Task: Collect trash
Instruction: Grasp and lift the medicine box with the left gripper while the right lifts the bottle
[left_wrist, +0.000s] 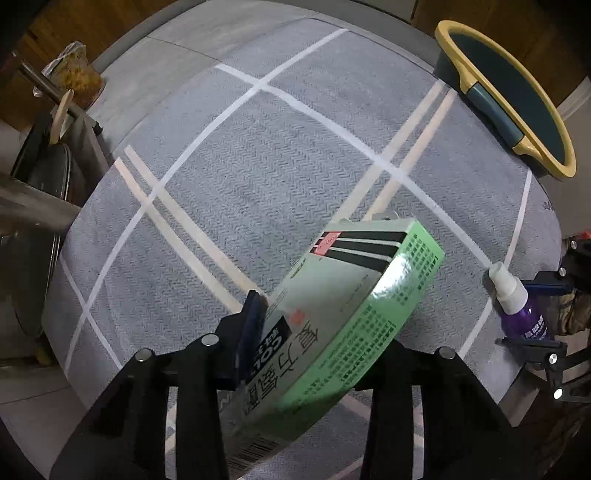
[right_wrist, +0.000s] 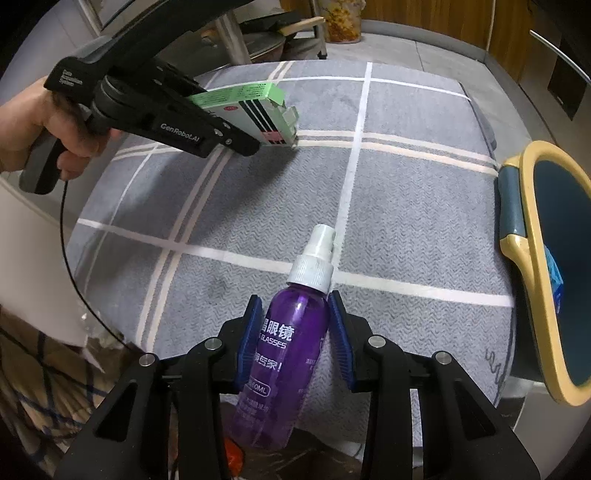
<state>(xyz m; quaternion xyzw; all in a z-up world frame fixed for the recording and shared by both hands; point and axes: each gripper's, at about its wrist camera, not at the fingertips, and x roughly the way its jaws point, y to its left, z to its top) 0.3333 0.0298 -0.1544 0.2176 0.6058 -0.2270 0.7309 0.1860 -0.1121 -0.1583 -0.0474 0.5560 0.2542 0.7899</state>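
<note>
My left gripper (left_wrist: 325, 314) points straight down over a grey striped cloth (left_wrist: 258, 166) and is shut on a green and white medicine box (left_wrist: 354, 295), held tilted. The box hides one of the gripper's fingers. The right wrist view shows this gripper (right_wrist: 273, 129) gripping the box (right_wrist: 255, 107) just above the cloth (right_wrist: 406, 206). My right gripper (right_wrist: 295, 306) is shut on a purple spray bottle (right_wrist: 291, 350) with a white nozzle, its blue pads (right_wrist: 251, 339) on both sides of the body. That bottle (left_wrist: 517, 306) also shows at the right edge of the left wrist view.
A dark blue bin with a yellow rim (left_wrist: 454, 44) stands at the cloth's right edge (right_wrist: 532, 221), something blue inside it (right_wrist: 554, 280). A jar of yellow contents (left_wrist: 77, 74) and dark pans (left_wrist: 40, 177) sit beyond the far left. A person's hand (right_wrist: 33, 122) holds the left gripper's handle.
</note>
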